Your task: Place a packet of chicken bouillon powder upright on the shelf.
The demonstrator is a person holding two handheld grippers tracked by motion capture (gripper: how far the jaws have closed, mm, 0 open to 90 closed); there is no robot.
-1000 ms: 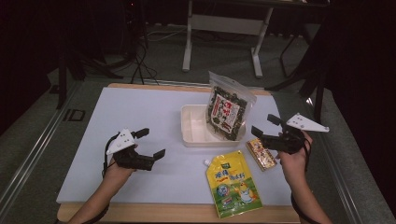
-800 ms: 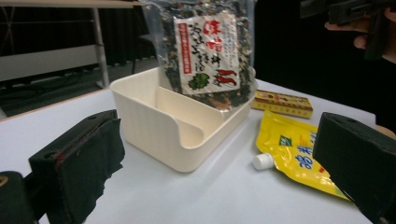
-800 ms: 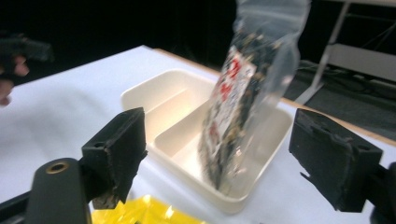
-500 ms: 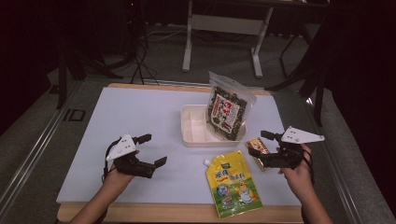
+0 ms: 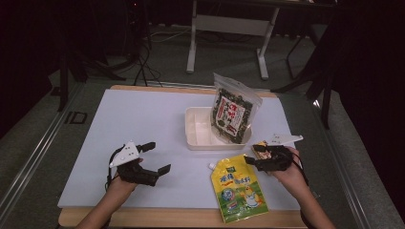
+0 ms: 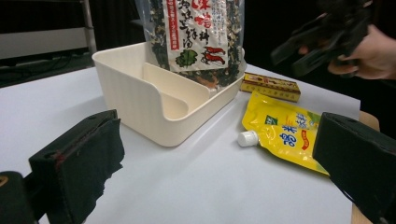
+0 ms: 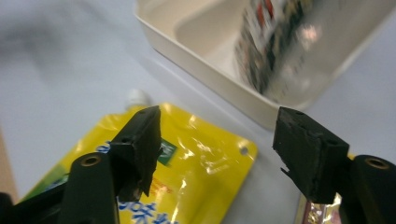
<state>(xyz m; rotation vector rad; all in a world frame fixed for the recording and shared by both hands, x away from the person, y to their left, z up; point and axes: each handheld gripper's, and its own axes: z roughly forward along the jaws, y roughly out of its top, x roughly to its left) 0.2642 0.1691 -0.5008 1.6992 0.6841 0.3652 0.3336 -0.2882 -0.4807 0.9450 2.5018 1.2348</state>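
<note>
Our right gripper point(image 5: 255, 155) has dropped to the small box point(image 6: 270, 87) w/ jaws narrowing, nothing pinched yet, so pickup's imminent; left gripper point(image 5: 155, 157) idles, jaws spread.

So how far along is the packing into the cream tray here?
Done: the seaweed bag stands in the tray. In hand: the right gripper, jaws just narrowing with nothing between them, hovers by the small bar. Left: bar and yellow pouch lie on the table.
</note>
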